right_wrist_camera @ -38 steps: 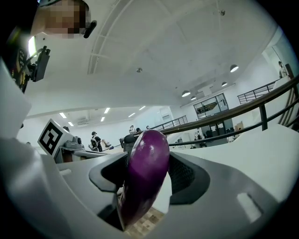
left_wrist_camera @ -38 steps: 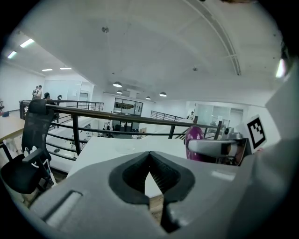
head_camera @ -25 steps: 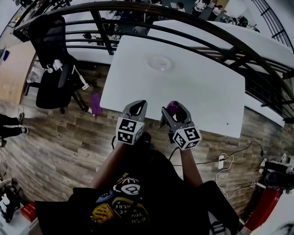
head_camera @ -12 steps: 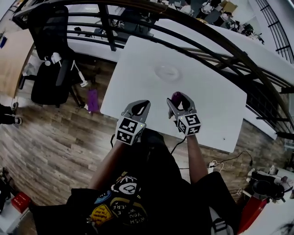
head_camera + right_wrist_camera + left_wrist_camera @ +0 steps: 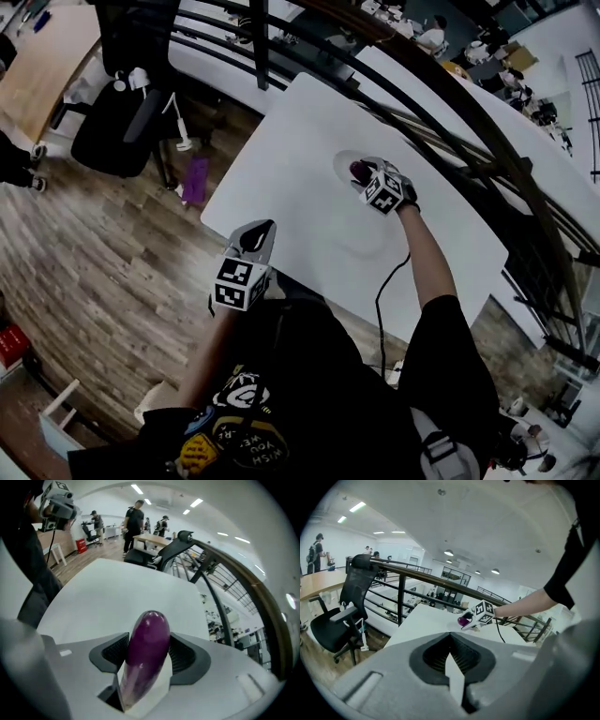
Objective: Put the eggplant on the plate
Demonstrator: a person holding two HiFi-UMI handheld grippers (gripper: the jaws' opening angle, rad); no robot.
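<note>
The right gripper [image 5: 364, 173] reaches out over the far part of the white bench [image 5: 281, 169], its jaws clenched on the eggplant [image 5: 357, 170]. In the right gripper view the dark pads press on both sides of the glossy purple eggplant, which runs lengthwise between them, with its rounded end poking out past the jaw tips. From the head view the eggplant sits within the faint outline of the clear plate [image 5: 339, 159]. Whether it touches the plate cannot be told. A black cable [image 5: 380, 300] trails from the right gripper back along the outstretched arm.

The left gripper [image 5: 262, 229] is well apart from the plate, at the near edge of the bench. Its jaws are pressed together with nothing between them, as the left gripper view shows.

A dark railing [image 5: 450, 103] curves round the far side of the bench. A black office chair [image 5: 117, 122] stands on the wooden floor [image 5: 84, 272] to the left, and a small purple thing [image 5: 195, 178] lies on the floor near the bench.
</note>
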